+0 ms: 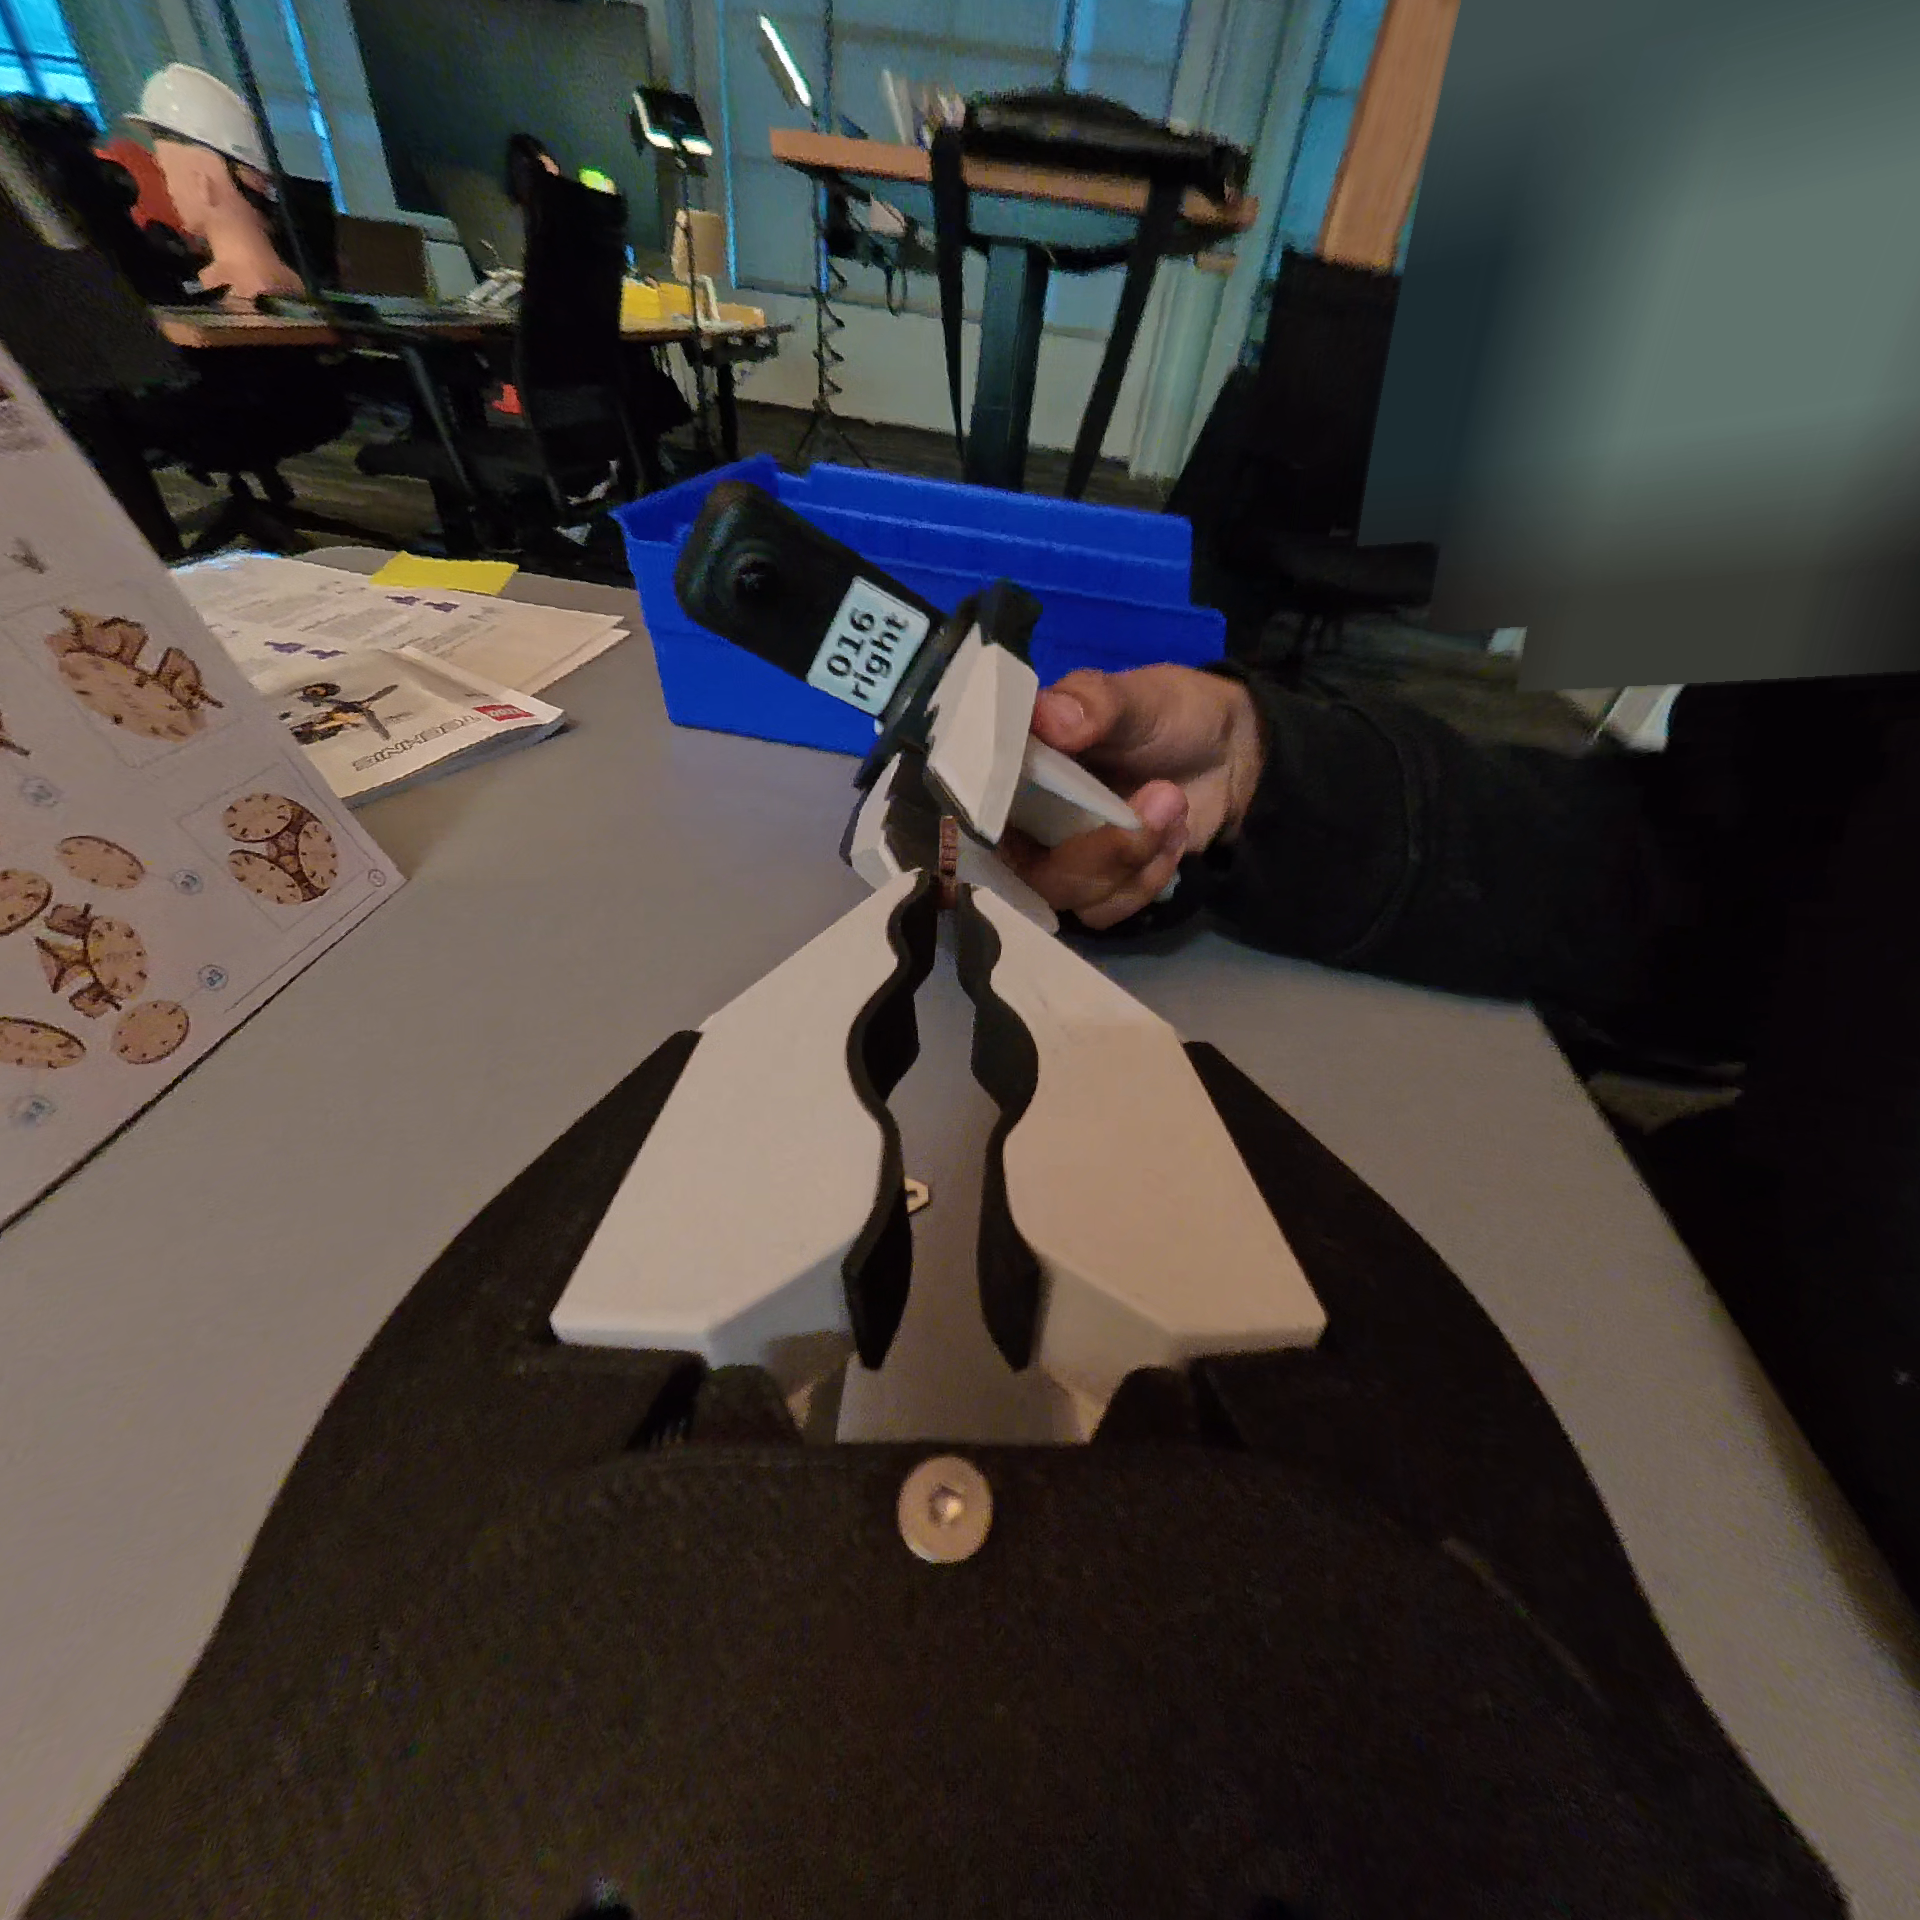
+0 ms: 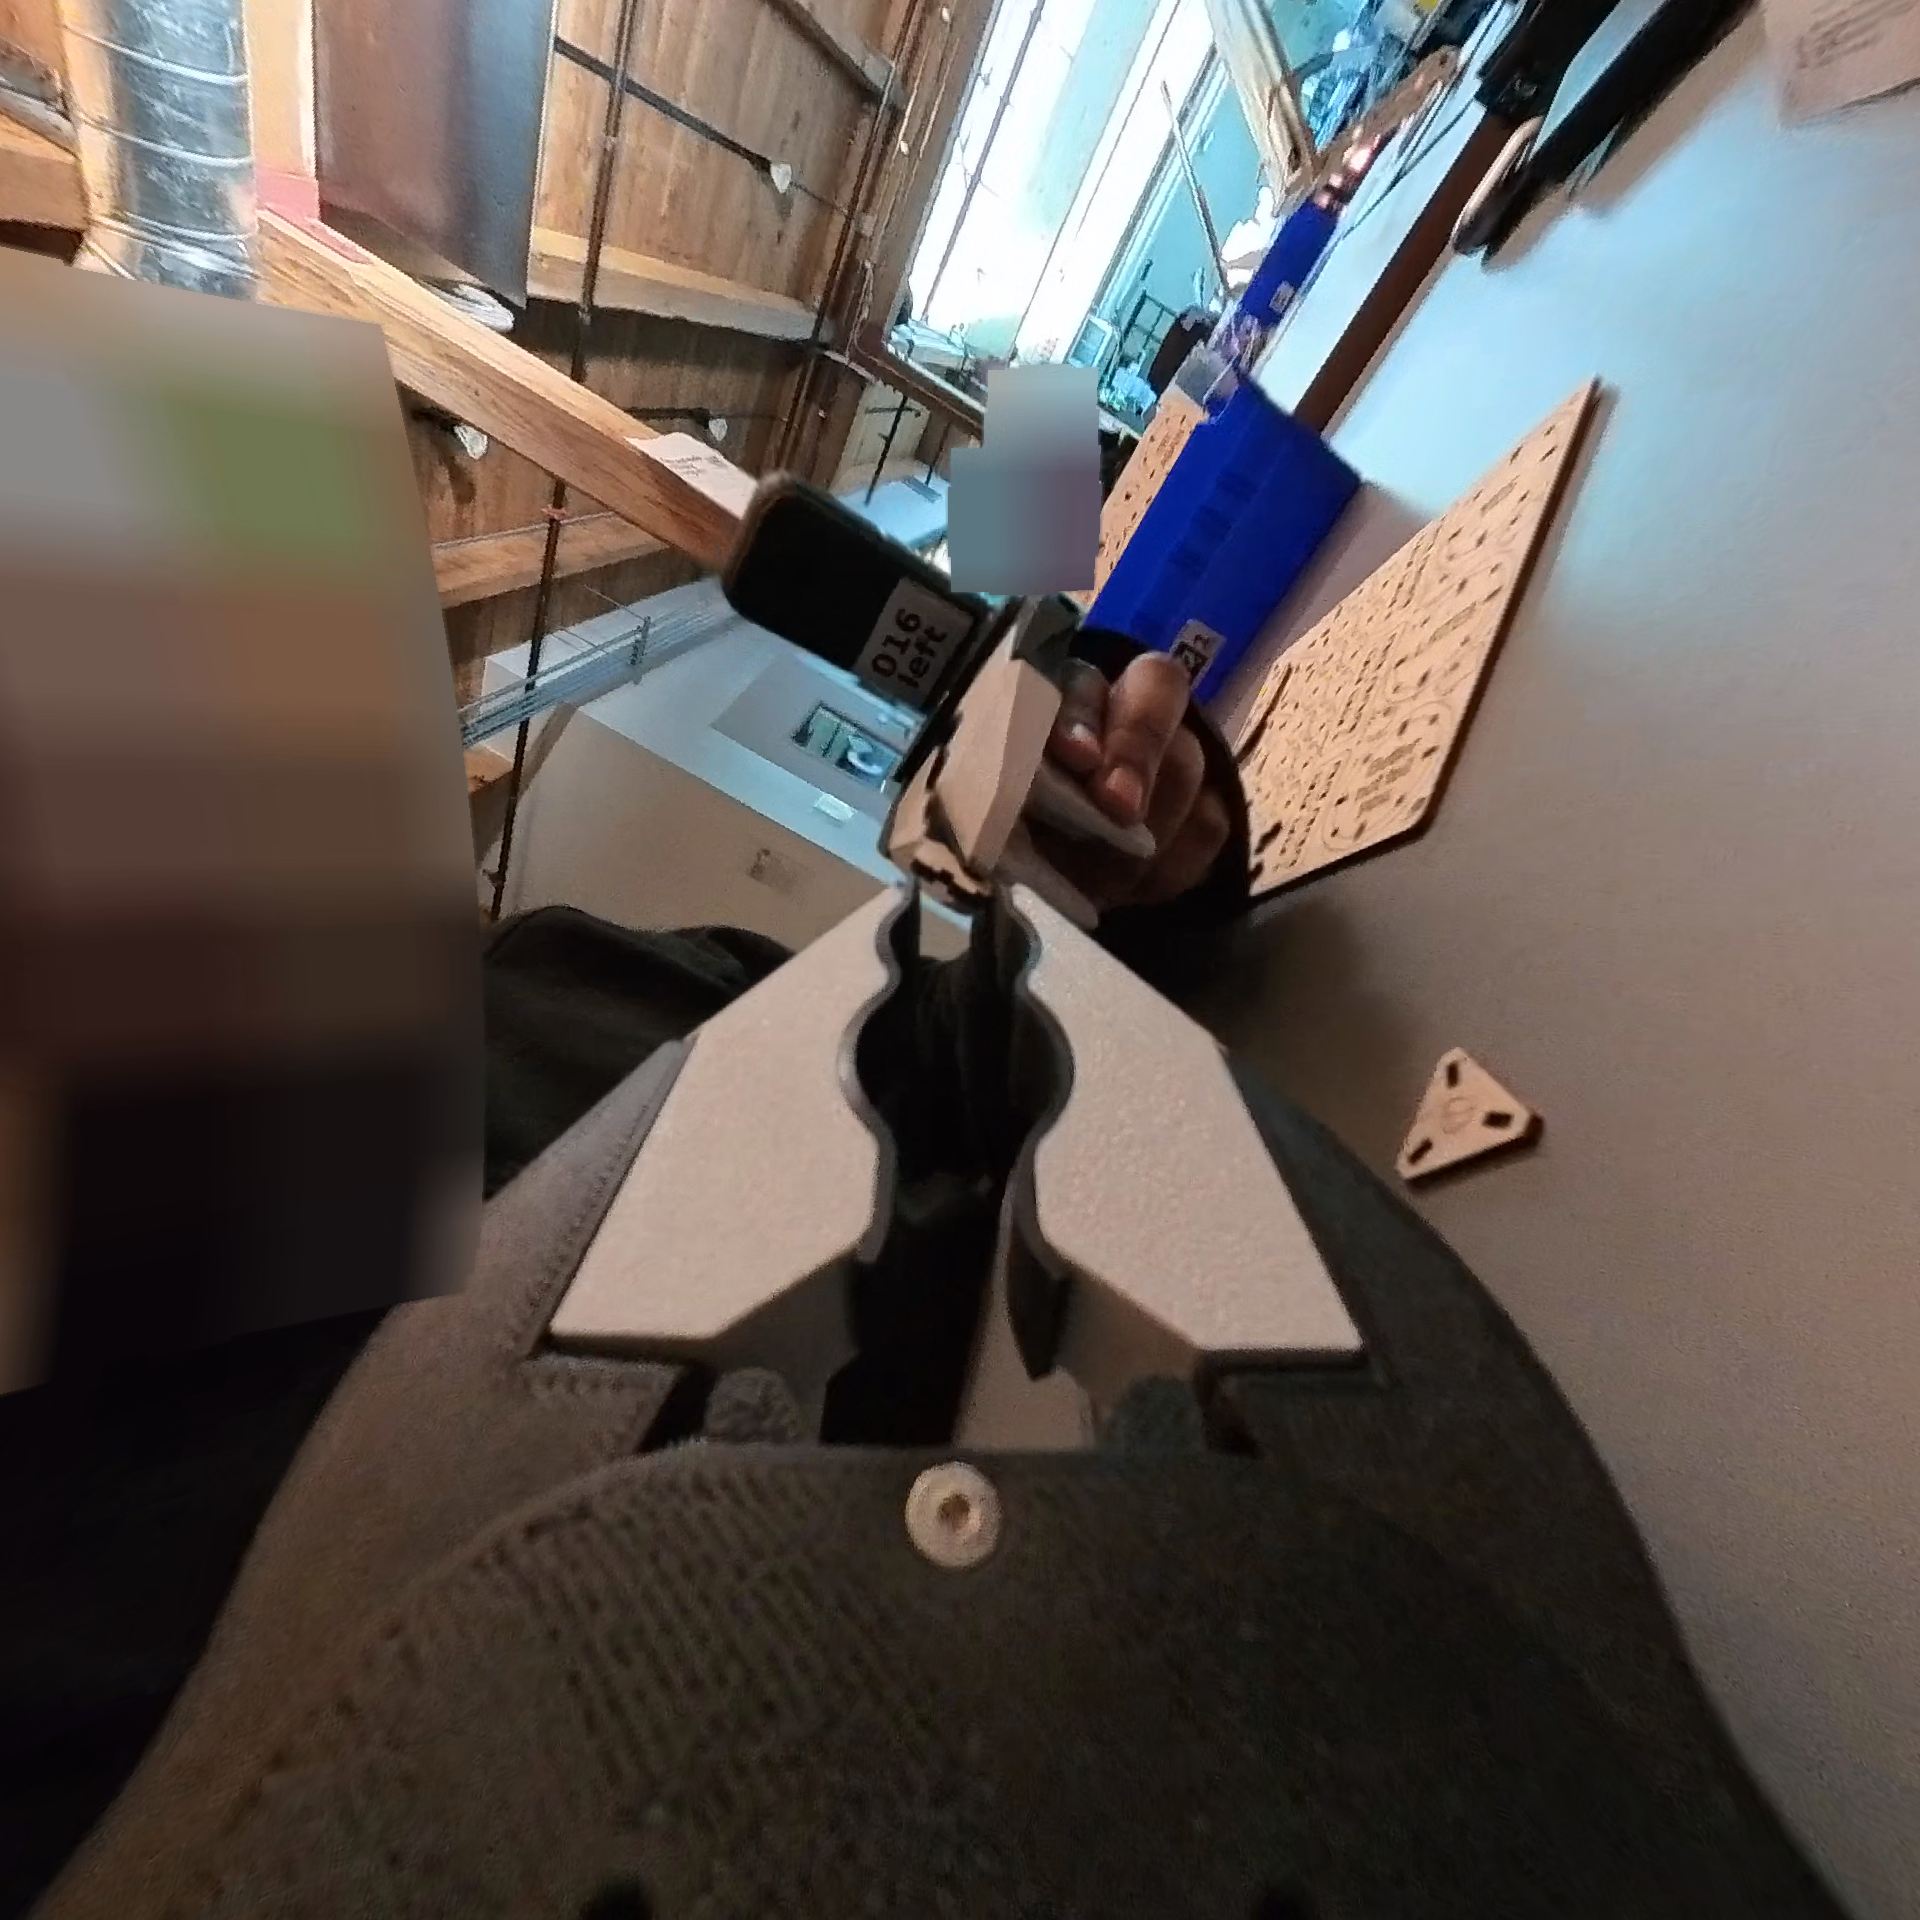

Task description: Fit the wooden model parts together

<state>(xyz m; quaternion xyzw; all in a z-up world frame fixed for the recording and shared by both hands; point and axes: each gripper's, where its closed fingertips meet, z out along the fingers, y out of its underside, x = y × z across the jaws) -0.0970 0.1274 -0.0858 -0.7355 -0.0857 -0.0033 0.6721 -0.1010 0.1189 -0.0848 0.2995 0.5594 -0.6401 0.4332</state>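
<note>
A small thin wooden piece with a toothed, burnt edge (image 2: 940,888) is held in the air between both grippers, which meet tip to tip over the grey table (image 1: 499,1039). In the left wrist view it shows edge-on as a brown sliver (image 1: 947,857). My left gripper (image 1: 943,902) is shut on its flat faces at the fingertips. My right gripper (image 2: 951,914) faces it from the other side, its pads against the piece's edges. The right gripper also shows in the left wrist view (image 1: 935,831), held by a hand (image 1: 1132,790). The left gripper also shows in the right wrist view (image 2: 940,868).
A blue bin (image 1: 935,582) stands behind the grippers. A large instruction sheet (image 1: 156,831) and booklets (image 1: 416,686) lie at the left. A laser-cut plywood sheet (image 2: 1403,675) and a triangular wooden piece (image 2: 1465,1127) lie on the table. A person sits at a far desk. Both grippers' tips are close together, under 4 cm apart.
</note>
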